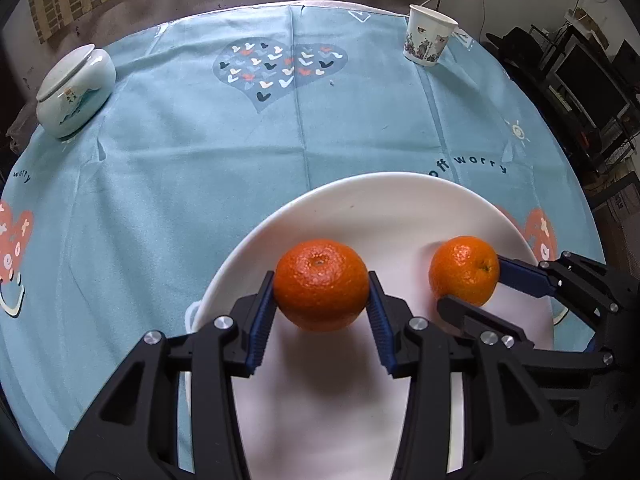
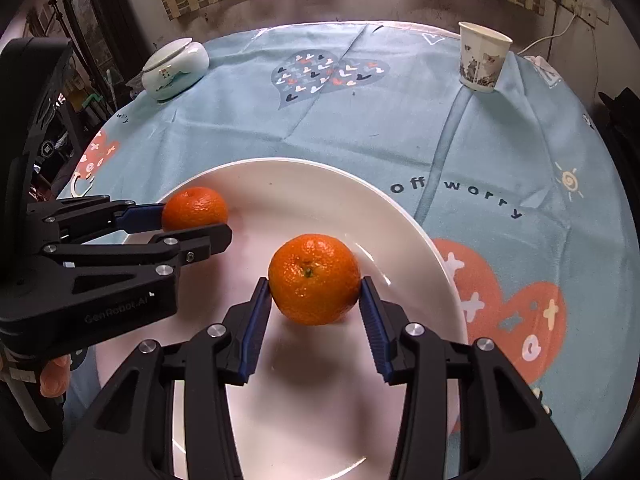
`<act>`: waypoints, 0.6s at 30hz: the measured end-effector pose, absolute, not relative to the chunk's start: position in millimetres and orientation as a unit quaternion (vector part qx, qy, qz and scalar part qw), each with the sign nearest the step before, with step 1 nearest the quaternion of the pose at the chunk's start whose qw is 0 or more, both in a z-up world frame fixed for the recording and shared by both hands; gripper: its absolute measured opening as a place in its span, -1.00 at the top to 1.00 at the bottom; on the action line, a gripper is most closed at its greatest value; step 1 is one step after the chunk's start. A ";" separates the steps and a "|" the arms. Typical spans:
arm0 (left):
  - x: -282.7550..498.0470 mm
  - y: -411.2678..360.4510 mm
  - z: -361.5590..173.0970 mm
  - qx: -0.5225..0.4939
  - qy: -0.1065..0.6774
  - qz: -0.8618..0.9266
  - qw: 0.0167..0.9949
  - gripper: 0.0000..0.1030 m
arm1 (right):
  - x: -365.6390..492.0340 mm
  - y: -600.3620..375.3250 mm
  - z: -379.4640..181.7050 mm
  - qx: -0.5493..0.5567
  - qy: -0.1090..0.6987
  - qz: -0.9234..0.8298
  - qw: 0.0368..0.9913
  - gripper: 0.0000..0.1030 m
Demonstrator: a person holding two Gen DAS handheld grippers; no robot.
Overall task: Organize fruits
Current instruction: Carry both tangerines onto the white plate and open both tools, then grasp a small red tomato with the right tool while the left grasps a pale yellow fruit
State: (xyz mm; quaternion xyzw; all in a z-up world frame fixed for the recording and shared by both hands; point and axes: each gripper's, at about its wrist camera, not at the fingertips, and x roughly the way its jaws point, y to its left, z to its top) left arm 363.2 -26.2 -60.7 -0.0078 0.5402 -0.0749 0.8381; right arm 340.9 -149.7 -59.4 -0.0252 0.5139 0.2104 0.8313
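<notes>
On top of a round table with a light-blue heart-print tablecloth by a brick-patterned wall: one white plate, one paper cup, one lidded ceramic jar. Two oranges: left gripper clamps the bigger orange mandarin, right gripper clamps the smaller orange mandarin, both over the plate.

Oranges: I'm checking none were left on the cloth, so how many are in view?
2, both over the white plate: one orange between the left gripper fingers, the other orange between the right gripper fingers. None visible on the tablecloth.
</notes>
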 end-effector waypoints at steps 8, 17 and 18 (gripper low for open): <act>334.5 -17.4 -17.6 -0.003 0.493 -0.083 0.866 -0.48 | 326.5 -158.4 -31.6 -0.032 0.495 0.194 0.847 -0.22; 185.8 10.0 35.9 0.008 0.400 -0.061 0.915 -0.92 | 196.3 -182.1 11.4 0.001 0.472 0.187 0.862 -0.40; 170.4 11.4 33.3 0.006 0.394 -0.056 0.917 -0.93 | 179.5 -181.7 8.8 0.002 0.470 0.179 0.865 -0.41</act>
